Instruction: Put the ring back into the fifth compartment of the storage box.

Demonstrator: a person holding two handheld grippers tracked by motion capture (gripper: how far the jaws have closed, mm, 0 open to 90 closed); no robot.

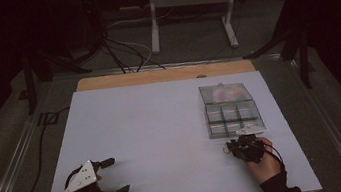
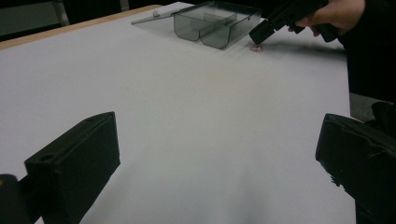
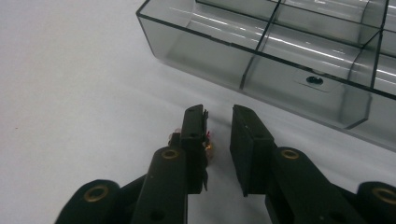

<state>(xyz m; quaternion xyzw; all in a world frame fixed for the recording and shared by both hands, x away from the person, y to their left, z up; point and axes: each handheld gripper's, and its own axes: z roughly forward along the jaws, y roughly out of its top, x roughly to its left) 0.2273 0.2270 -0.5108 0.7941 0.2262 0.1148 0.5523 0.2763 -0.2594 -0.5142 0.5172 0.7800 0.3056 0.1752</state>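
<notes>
From above, the clear box (image 1: 233, 117) with little rooms sits far right on the desk (image 1: 153, 128), its lid open behind it, and the right hand-held gripper (image 1: 244, 147) is just near of it while the left hand-held gripper (image 1: 112, 177) waits wide open, holding nothing, at the near left. In the left gripper view, a small pinkish thing (image 2: 256, 47) lies on the desk just beside the box, under the right tool's tip. In the right gripper view, the jaws stand a little apart with nothing between them, the small thing (image 3: 208, 148) sits just left of the left jaw, and the box rooms I can see look empty.
</notes>
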